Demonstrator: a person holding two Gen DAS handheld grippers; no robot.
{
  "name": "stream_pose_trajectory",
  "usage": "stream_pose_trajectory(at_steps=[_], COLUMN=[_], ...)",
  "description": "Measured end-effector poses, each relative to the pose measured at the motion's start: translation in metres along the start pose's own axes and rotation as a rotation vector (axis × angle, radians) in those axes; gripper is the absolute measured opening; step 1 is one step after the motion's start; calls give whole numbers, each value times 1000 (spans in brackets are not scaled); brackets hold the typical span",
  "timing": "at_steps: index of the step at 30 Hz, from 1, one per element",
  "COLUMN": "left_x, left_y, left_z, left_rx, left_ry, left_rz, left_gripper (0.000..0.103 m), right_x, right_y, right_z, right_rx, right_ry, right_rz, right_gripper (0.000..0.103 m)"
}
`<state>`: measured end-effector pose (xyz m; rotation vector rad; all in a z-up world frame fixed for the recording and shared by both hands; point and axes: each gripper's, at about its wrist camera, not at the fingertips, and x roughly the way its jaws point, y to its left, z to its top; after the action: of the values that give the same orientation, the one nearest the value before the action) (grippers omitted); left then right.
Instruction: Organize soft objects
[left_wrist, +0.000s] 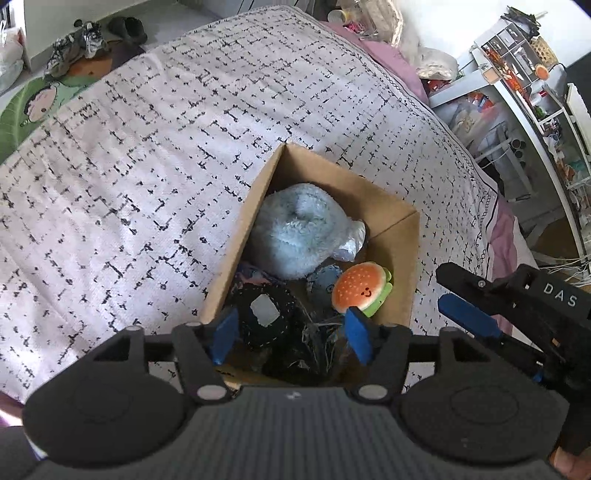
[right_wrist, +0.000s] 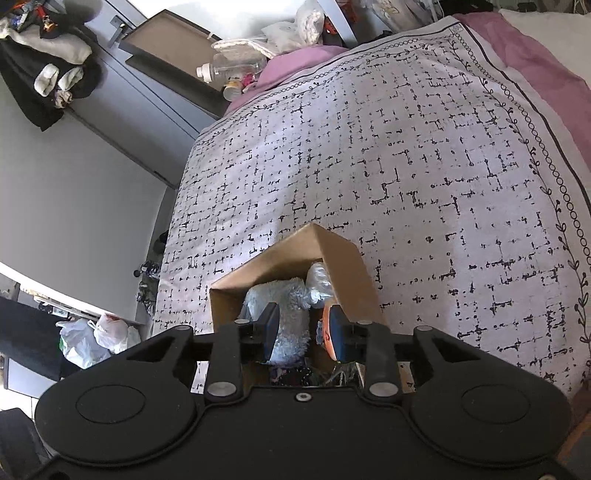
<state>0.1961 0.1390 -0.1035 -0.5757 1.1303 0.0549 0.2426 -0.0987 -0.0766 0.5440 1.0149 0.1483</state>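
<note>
An open cardboard box (left_wrist: 393, 236) sits on the bed. Inside lie a fluffy light-blue plush (left_wrist: 295, 229), a burger plush (left_wrist: 360, 288), a black stitched soft item (left_wrist: 264, 314) and a small blue plush (left_wrist: 323, 282). My left gripper (left_wrist: 291, 336) is open and empty just above the box's near end. My right gripper (right_wrist: 304, 332) is open and empty over the box (right_wrist: 347, 266), above the blue plush (right_wrist: 280, 306) and the burger plush (right_wrist: 325, 328). The right gripper also shows in the left wrist view (left_wrist: 469, 295), right of the box.
The bed has a white bedspread with black marks (left_wrist: 147, 166) over a pink sheet (right_wrist: 546, 74). Shelves with clutter (left_wrist: 524, 92) stand beside the bed. A grey cabinet (right_wrist: 122, 92), bottles (right_wrist: 229, 66) and plastic bags (right_wrist: 96, 339) lie beyond the bed's other edges.
</note>
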Motion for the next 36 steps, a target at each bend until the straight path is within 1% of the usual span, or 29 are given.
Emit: stream_pose_trajectory(at_steps=[3, 4, 5, 7, 9, 14, 15, 18, 22, 26, 29, 30, 32, 34, 36], left_x=[-12, -16, -19, -24, -28, -41, -44, -54, -67, -77, -84, -86, -90, -95, -101], left_y=[-4, -6, -7, -9, -13, -20, -21, -25, -30, -37, -40, -41, -43, -44, -45], left_z=[-2, -3, -4, -6, -9, -20, -22, -27, -35, -43, -51, -53, -59, -65, -71], left_rx=[11, 13, 16, 20, 33, 58, 62, 73, 79, 97, 110, 114, 128, 138, 144], left_ry=[-28, -41, -49, -57, -61, -78, -84, -107, -134, -158, -177, -181, -190, -194, -201], left_rz=[3, 6, 9, 15, 24, 39, 43, 54, 61, 65, 64, 64, 67, 63, 51], left_gripper=[73, 75, 76, 76, 77, 78, 78, 84, 85, 86, 91, 91, 92, 92, 93], right_x=[-8, -11, -15, -23, -31, -52, -56, -68, -82, -99, -112, -117, -125, -135, -145], right_y=[0, 0, -1, -1, -2, -6, -8, -11, -15, -18, -22, -24, -27, -33, -35], right_z=[-1, -2, -2, -3, -3, -5, -5, -6, -10, -13, -16, -16, -17, -18, -20], right_rx=[-15, -23, -31, -49, -63, -95, -99, -109, -125, -153, -185, -195, -206, -208, -229], right_ry=[-9, -17, -25, -41, -53, -90, -97, -109, -126, -152, -178, -187, -193, -197, -219], right_rz=[1, -2, -5, -10, -9, -22, -21, -13, -8, -7, -8, -6, 1, 23, 10], right_gripper=[38, 44, 48, 49, 53, 68, 69, 69, 71, 82, 89, 90, 97, 99, 103])
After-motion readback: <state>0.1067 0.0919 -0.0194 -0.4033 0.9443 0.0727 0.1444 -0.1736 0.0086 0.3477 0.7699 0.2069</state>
